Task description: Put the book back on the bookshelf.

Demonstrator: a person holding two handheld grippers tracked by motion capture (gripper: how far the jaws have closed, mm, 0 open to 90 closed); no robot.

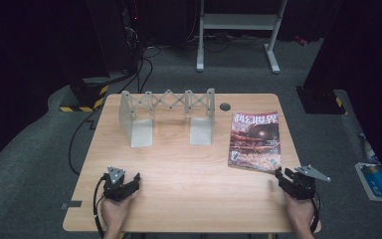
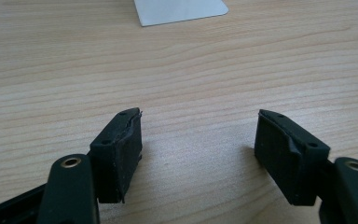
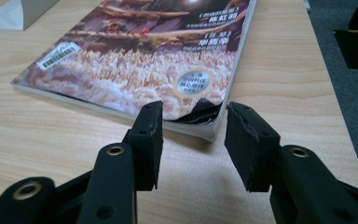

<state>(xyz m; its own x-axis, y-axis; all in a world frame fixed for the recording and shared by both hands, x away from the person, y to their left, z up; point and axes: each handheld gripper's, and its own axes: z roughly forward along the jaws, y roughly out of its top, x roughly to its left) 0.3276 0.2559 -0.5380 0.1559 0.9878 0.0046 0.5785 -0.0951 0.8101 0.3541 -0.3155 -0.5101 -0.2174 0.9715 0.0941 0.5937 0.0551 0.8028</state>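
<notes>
2 grippers, jaws wide: right gripper (image 3: 193,121) at magazine (image 3: 144,60) corner; left gripper (image 2: 198,140) over bare table (image 2: 191,70)

Left tool (image 2: 198,140) and right tool (image 3: 193,140) agape, seemingly low.

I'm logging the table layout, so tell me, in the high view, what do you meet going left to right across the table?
Left gripper → expanding metal book rack → magazine → right gripper.

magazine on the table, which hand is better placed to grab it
Right. The right claw is open, just short of the magazine and facing its near corner; the left claw sits over bare table, far from it.
</notes>
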